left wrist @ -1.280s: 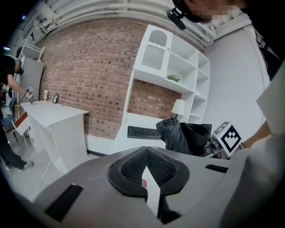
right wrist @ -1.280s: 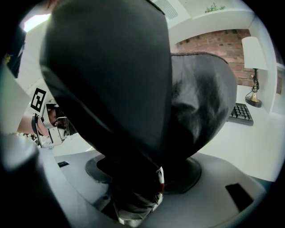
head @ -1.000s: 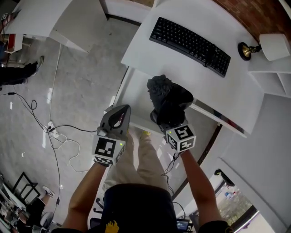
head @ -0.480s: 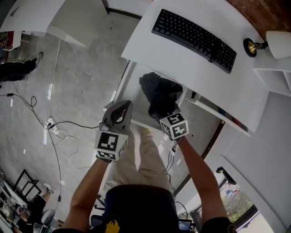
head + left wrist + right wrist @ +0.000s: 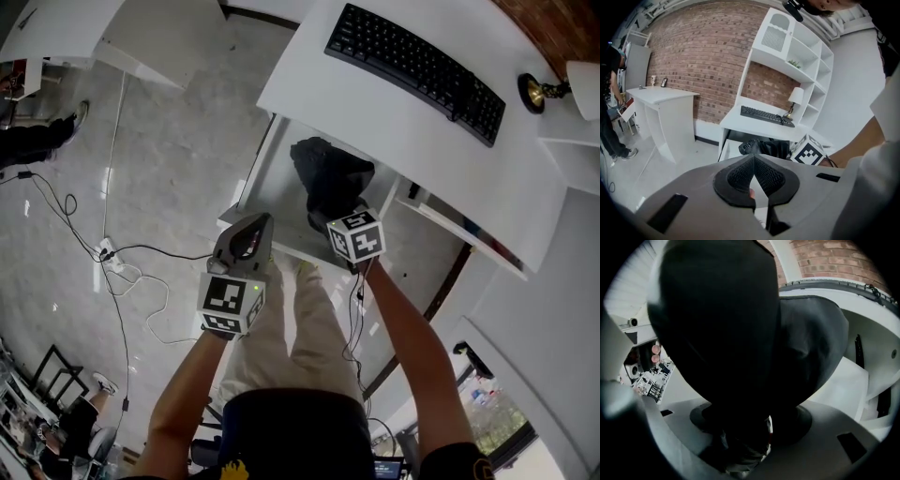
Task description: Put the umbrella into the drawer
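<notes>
**A:** What's the room like?

**B:** There's a pale marbled floor (image 5: 178, 141) and a brick wall (image 5: 703, 61) at the back. A white worktop (image 5: 375, 108) carries a black keyboard (image 5: 417, 66) and a small lamp (image 5: 536, 92) with a brass foot. White shelves (image 5: 806, 61) rise beside it.

**A:** Any print?

**B:** Black-and-white square markers on each gripper's cube, patterns rather than letters.

**A:** And the umbrella?

**B:** The folded black umbrella (image 5: 328, 173) is over the open white drawer (image 5: 267, 197), just under the worktop's front edge. The right gripper (image 5: 343, 223) has its fingers clamped on the near end. I can't tell whether the umbrella touches the drawer's bottom.

**A:** The other one?

**B:** The left gripper (image 5: 249, 230) sits at the drawer's near left corner, its fingers together on nothing.

**A:** Anything in the way?

**B:** The worktop overhangs the drawer's far part. Cables (image 5: 122, 281) trail across the floor to the left, well apart.
</notes>
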Demonstrator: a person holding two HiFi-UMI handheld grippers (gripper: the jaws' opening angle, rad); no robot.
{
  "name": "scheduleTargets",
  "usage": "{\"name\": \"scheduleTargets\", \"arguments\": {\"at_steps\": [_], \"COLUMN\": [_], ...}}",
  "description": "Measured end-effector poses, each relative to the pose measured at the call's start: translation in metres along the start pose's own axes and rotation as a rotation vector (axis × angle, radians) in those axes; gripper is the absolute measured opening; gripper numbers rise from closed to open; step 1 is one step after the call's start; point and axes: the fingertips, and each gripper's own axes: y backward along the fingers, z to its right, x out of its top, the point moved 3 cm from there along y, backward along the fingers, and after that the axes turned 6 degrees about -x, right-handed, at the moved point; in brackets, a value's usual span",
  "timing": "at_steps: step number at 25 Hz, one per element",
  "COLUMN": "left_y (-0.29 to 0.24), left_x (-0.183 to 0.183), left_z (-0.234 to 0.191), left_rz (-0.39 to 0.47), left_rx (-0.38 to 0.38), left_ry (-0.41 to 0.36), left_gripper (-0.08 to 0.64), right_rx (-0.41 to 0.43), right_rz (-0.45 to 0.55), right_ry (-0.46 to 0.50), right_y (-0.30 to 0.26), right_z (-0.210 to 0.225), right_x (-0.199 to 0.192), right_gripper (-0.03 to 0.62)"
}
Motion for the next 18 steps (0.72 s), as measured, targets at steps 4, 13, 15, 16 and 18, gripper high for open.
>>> {"name": "scheduleTargets", "arguments": {"at_steps": [4,13,15,16,18], "left_y": [0.0,0.001,0.0,0.0,0.001], "left_x": [-0.016,-0.037,-0.04,-0.041,-0.043], "left_z": [0.0,0.003,0.006,0.007,0.009], "left_rz": [-0.011,-0.036,-0.039,-0.04,-0.043], "left_rx": [-0.005,-0.019,-0.022,-0.023,-0.026], "left_ry": [0.036,0.058,0.064,0.066,0.067], "left_gripper": [0.015,0.015,0.015,0.015,0.015], "right_rx": [-0.003,-0.03,-0.039,-0.045,-0.056], "right_rz": [-0.037,-0.111,-0.127,-0.135,-0.149], "right_ry": [0.015,0.069,0.075,0.079,0.091], "right_y": [-0.015,-0.043,-0.048,-0.051,-0.055], "right_z": [0.003,0.014,0.016,0.016,0.016], "right_x": [-0.005,-0.017,-0.019,-0.02,-0.02], "right_gripper": [0.255,0.255,0.256,0.256,0.256]}}
